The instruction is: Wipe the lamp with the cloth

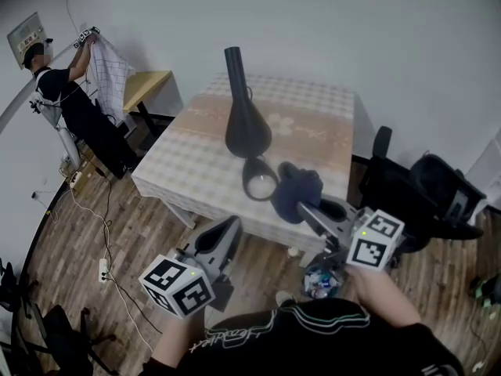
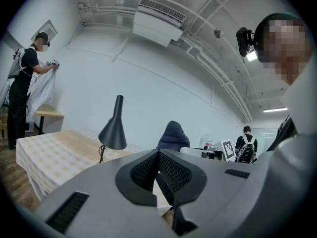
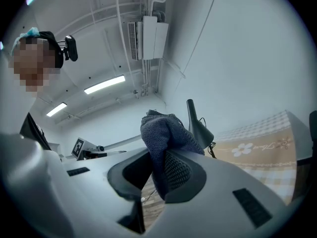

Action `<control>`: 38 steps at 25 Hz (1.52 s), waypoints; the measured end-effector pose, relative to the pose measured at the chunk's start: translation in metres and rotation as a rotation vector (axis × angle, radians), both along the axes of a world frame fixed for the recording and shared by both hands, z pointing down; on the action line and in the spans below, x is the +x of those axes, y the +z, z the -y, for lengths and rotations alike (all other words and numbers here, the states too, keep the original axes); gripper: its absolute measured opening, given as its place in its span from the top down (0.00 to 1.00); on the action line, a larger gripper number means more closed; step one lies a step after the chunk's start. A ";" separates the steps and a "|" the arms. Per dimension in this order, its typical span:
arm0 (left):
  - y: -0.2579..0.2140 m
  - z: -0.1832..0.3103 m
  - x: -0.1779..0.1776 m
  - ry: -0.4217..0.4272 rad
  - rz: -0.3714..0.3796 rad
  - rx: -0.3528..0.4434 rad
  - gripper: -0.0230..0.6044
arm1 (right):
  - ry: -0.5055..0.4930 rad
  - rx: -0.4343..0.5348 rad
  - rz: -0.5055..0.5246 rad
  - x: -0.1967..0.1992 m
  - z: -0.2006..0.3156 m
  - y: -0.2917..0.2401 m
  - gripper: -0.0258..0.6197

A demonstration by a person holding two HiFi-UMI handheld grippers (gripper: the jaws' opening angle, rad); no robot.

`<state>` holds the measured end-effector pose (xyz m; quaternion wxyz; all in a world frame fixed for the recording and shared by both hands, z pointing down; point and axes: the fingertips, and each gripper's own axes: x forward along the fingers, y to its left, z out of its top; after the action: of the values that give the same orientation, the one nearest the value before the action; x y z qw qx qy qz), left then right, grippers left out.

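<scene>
A black desk lamp (image 1: 246, 124) with a tall cone shade stands on the checked table (image 1: 196, 163), its ring base (image 1: 260, 178) near the front edge. In the head view my right gripper (image 1: 307, 207) is shut on a dark blue cloth (image 1: 297, 190), bunched just right of the lamp base. The right gripper view shows the cloth (image 3: 163, 133) pinched between the jaws, with the lamp (image 3: 197, 125) behind it. My left gripper (image 1: 231, 224) hovers below the table's front edge, shut and empty. From it, the lamp (image 2: 114, 133) and cloth (image 2: 173, 135) lie ahead.
At the far left a person (image 1: 78, 100) handles a checked sheet beside a small wooden table (image 1: 145, 84). A black office chair (image 1: 423, 190) stands right of the table. A power strip (image 1: 102, 269) and cables lie on the wooden floor at left.
</scene>
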<state>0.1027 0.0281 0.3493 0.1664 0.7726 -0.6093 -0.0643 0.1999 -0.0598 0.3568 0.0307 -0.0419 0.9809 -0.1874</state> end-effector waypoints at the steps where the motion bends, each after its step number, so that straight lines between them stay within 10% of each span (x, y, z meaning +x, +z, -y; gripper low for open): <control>1: -0.002 0.010 -0.006 -0.011 0.002 0.001 0.96 | -0.003 -0.004 0.005 -0.005 0.013 -0.002 0.87; 22: -0.051 0.137 -0.071 -0.124 0.101 0.082 0.96 | 0.028 0.215 0.087 -0.074 0.189 -0.098 0.87; 38: -0.069 0.206 -0.138 -0.057 0.142 0.099 0.96 | 0.089 0.391 0.083 -0.174 0.267 -0.137 0.87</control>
<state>-0.0352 -0.1778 0.2798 0.0824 0.7648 -0.6374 -0.0443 0.0254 -0.3265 0.2197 0.0871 -0.0707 0.9937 0.0066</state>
